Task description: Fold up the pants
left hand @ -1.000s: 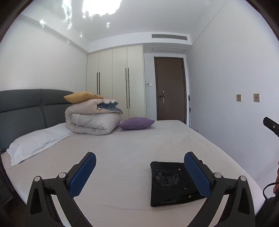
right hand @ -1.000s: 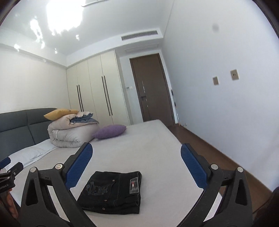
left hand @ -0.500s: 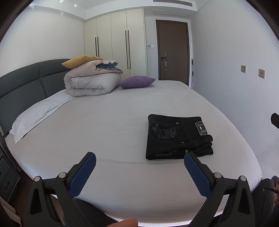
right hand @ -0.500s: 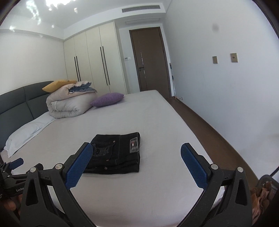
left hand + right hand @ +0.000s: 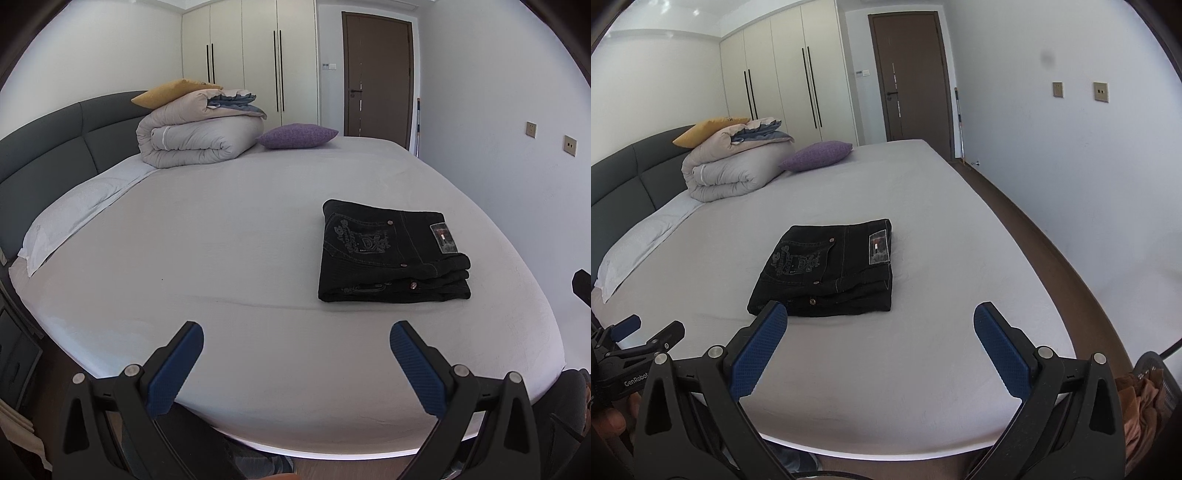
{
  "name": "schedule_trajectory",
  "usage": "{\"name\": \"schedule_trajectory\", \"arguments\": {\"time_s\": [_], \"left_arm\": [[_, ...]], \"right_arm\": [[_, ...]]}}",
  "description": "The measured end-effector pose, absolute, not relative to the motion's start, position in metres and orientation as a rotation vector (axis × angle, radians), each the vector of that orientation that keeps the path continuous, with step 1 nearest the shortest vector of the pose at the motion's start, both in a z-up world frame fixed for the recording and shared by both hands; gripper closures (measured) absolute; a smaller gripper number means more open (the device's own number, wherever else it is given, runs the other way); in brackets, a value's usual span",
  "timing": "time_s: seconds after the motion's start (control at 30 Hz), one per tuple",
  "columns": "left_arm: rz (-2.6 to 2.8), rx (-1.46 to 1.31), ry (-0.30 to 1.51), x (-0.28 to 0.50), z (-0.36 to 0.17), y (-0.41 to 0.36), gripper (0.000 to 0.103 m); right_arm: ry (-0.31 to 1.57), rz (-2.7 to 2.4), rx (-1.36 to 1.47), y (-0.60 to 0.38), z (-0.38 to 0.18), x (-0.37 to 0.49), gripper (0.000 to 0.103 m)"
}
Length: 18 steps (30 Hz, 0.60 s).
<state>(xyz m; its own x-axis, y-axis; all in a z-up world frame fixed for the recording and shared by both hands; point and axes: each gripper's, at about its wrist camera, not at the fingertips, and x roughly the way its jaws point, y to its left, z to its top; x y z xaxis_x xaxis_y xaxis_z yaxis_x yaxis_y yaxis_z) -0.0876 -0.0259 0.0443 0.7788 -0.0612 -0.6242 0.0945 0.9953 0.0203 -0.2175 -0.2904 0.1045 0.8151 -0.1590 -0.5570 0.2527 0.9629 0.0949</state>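
Black pants (image 5: 391, 254) lie folded into a compact stack on the white bed (image 5: 229, 236), toward its right side; they also show in the right wrist view (image 5: 827, 269). My left gripper (image 5: 295, 343) is open and empty, held above the bed's near edge, left of and nearer than the pants. My right gripper (image 5: 881, 325) is open and empty, just in front of the pants and apart from them. The left gripper shows at the left edge of the right wrist view (image 5: 646, 332).
A rolled duvet (image 5: 199, 140) with a yellow pillow (image 5: 173, 92) on top, a purple cushion (image 5: 295, 136) and a white pillow (image 5: 77, 214) lie by the grey headboard (image 5: 44, 155). Wardrobe and brown door (image 5: 376, 74) stand behind. Floor (image 5: 1052, 236) runs along the right wall.
Both grippers have tilted down and pulled back toward the bed's near edge, so the folded pants now lie farther ahead. The pants have not moved. Both grippers stay open.
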Motion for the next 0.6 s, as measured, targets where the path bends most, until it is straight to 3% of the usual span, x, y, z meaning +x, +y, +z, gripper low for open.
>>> {"name": "schedule_trajectory", "arguments": {"time_s": [0.6], "left_arm": [[-0.099,0.064,0.731,-0.082,0.022,-0.030,0.000]], "right_arm": [[0.668,-0.172,0.172,-0.292,0.078,-0.194,0.000]]}}
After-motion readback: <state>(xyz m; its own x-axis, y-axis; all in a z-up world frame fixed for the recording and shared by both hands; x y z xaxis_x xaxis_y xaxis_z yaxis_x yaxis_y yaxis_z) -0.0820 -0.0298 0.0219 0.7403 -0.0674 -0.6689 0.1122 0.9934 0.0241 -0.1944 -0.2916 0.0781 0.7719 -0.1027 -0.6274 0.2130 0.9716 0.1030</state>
